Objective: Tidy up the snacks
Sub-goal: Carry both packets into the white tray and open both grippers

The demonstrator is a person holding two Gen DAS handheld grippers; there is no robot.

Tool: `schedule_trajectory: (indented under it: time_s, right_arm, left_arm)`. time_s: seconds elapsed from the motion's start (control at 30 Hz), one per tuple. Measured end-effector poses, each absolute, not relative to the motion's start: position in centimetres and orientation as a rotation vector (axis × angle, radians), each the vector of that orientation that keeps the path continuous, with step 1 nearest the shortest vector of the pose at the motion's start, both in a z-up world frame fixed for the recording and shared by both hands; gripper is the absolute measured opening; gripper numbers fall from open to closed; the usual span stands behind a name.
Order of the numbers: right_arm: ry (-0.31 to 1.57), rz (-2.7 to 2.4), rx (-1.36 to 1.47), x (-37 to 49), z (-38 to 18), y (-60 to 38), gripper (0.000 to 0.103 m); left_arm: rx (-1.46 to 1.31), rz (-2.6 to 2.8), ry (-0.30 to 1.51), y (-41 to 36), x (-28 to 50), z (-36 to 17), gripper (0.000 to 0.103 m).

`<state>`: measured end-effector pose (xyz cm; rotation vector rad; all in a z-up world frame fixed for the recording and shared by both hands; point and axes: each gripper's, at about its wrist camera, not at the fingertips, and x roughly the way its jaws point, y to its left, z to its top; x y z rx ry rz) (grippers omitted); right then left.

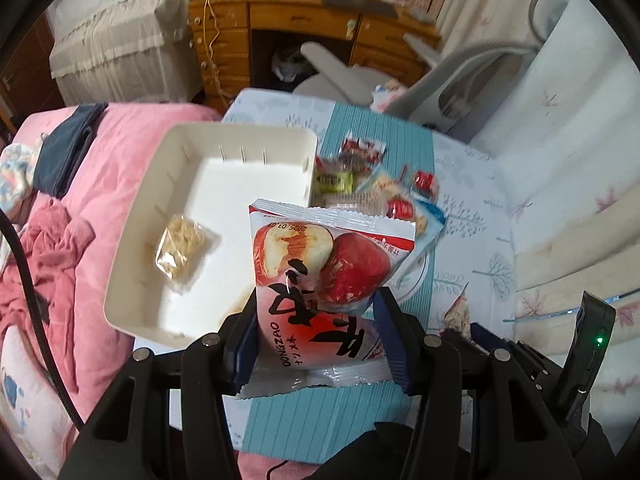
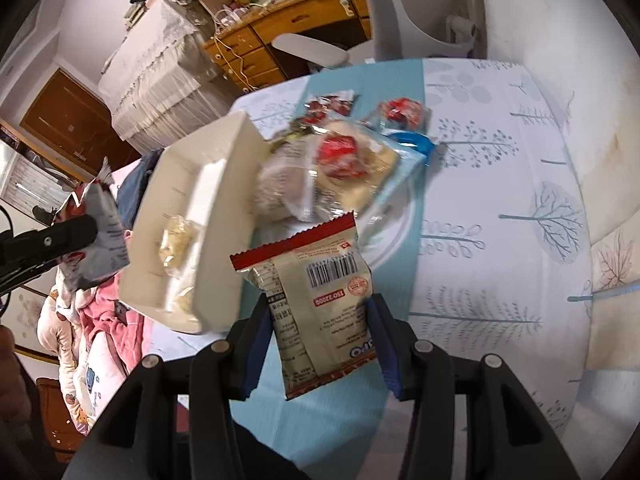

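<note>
My left gripper (image 1: 316, 312) is shut on a red-and-white jujube snack packet (image 1: 324, 268) and holds it above the near right corner of a white bin (image 1: 168, 184). The bin holds one clear-wrapped beige snack (image 1: 182, 252). My right gripper (image 2: 318, 320) is shut on a cream packet with a barcode and red edges (image 2: 316, 292), held above the teal runner just right of the bin (image 2: 224, 216). The left gripper with its packet (image 2: 96, 240) shows at the left of the right wrist view. A pile of wrapped snacks (image 2: 344, 160) lies on the table beyond.
The table has a white tree-print cloth (image 2: 500, 200) and a teal runner (image 1: 380, 148). A pink-covered bed (image 1: 100, 184) lies left of the bin. A white chair (image 1: 460, 76) and a wooden desk (image 1: 304, 28) stand behind the table.
</note>
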<state>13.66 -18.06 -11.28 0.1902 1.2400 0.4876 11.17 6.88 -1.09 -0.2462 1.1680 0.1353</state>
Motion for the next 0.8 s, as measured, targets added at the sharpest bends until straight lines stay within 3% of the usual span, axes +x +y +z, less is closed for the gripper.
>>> schedule_trajectory:
  time_s: [0.8]
  right_arm:
    - [1.122,0.589,0.085,9.4,-6.8,-1.0,0.048]
  left_arm:
    - [-0.209,-0.044,0.982,21.5,6.4,-0.2,0.052]
